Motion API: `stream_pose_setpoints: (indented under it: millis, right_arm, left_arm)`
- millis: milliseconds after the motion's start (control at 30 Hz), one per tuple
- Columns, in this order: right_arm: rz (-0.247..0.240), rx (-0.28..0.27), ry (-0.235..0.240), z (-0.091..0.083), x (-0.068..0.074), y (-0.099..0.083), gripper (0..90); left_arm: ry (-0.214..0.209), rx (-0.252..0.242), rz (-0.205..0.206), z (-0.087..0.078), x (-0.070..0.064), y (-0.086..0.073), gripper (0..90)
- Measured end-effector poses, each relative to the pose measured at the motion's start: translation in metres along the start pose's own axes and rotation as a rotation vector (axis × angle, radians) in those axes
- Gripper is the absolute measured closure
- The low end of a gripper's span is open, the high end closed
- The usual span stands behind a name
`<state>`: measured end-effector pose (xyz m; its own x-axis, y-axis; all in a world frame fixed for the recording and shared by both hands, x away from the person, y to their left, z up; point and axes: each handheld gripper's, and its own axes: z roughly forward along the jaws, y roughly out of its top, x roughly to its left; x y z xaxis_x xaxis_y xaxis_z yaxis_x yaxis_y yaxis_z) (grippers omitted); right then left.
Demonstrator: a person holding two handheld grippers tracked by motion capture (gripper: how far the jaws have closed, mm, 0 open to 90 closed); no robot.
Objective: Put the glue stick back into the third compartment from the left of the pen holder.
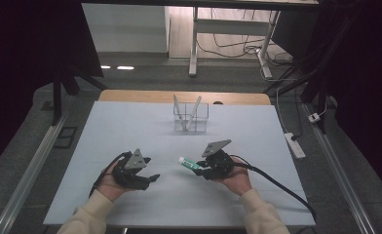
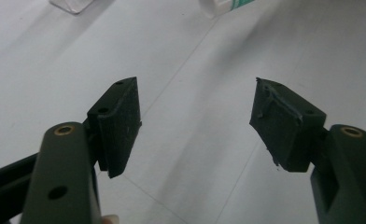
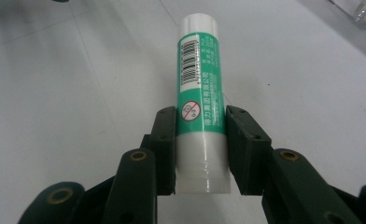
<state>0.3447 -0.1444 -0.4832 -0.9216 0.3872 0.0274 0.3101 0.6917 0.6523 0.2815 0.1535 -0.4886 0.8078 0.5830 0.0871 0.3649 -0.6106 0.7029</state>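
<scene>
A green and white glue stick (image 3: 200, 84) with a barcode label is clamped between the jaws of my right gripper (image 3: 200, 140), pointing away from it. From above, the glue stick (image 1: 190, 163) sticks out to the left of the right gripper (image 1: 203, 168), low over the white table. My left gripper (image 1: 152, 178) is held at the front left with its jaws wide apart and nothing between them. In the left gripper view the gripper (image 2: 195, 121) faces bare tabletop, and the glue stick's white end (image 2: 221, 6) shows at the top edge.
A clear plastic organizer (image 1: 190, 117) with slanted dividers stands at the back middle of the white table (image 1: 130, 126). A cable (image 1: 276, 183) trails from the right gripper off to the right. Desk legs and a power strip (image 1: 295, 145) lie beyond the table.
</scene>
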Motion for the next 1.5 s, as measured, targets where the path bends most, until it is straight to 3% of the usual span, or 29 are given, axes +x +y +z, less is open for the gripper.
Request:
stream_pose_setpoints:
  millis: [433,633,867,1167,1500]
  right_arm:
    - [-0.013,0.004,0.031,0.003,0.005,0.004,65.4]
    - [0.016,-0.004,0.079,0.005,0.005,0.005,65.4]
    - [0.02,0.004,0.096,0.007,0.006,0.007,65.4]
    - [0.022,0.015,0.109,0.01,0.007,0.007,65.4]
    - [0.029,0.026,0.128,0.013,0.006,0.009,65.4]
  left_arm:
    - [-0.031,0.035,0.068,0.015,-0.009,0.017,29.6]
    - [-0.028,0.036,0.094,0.023,-0.013,0.024,28.5]
    - [-0.013,0.045,0.141,0.032,-0.019,0.033,27.2]
    - [-0.004,0.044,0.151,0.037,-0.02,0.037,27.0]
    - [0.002,0.048,0.189,0.043,-0.024,0.043,29.2]
